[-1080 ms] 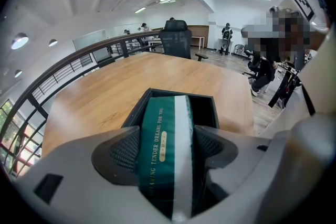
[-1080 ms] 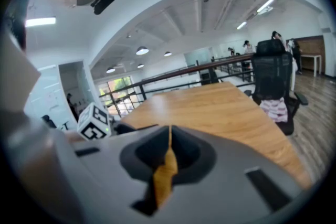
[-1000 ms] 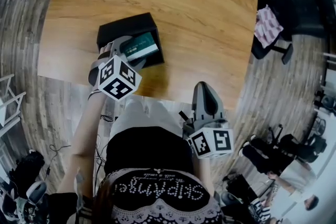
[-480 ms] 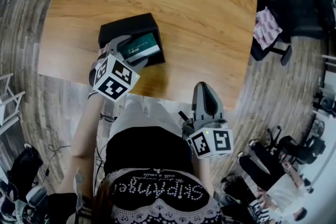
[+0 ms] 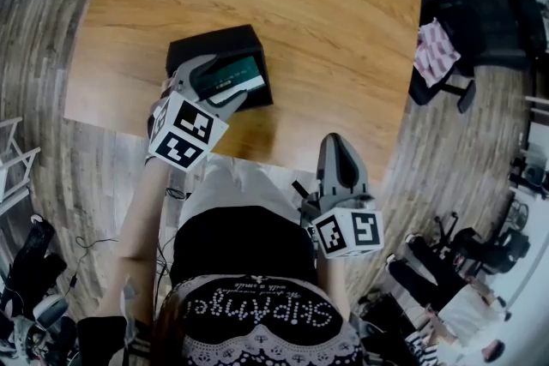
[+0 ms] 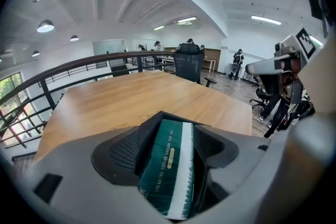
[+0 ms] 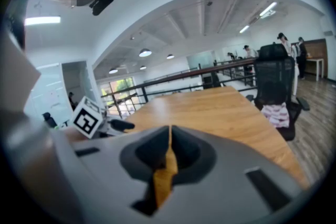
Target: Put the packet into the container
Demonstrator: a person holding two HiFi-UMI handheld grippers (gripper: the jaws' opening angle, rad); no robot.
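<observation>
**A:** What have you got, starting closest to you?

**B:** My right gripper (image 7: 170,139) is nearest, by the near edge of the table (image 5: 283,4). Its jaws are pressed together with nothing between them. A little further out, my left gripper (image 6: 169,134) is pinching the green packet (image 6: 165,165) by its two broad faces, long side running away from me.

**A:** How do you expect the packet to handle?

**B:** I'd guess it's light and soft, a film-wrapped pack that gives under the pads. The wrap looks smooth, so it could slide if I ease off too slowly. I don't think it's fragile. A hold across the middle, like this one, should keep it from drooping.

**A:** And the room around it?

**B:** From the head view the packet sits over the right part of the black container (image 5: 214,43). I can't tell whether it touches the bottom. The walls lie close on both sides of my jaws, so I'd spread them only a little and lift straight up. Past the container the table is bare wood with plenty of room. A chair (image 5: 480,21) stands well off to the right.
</observation>
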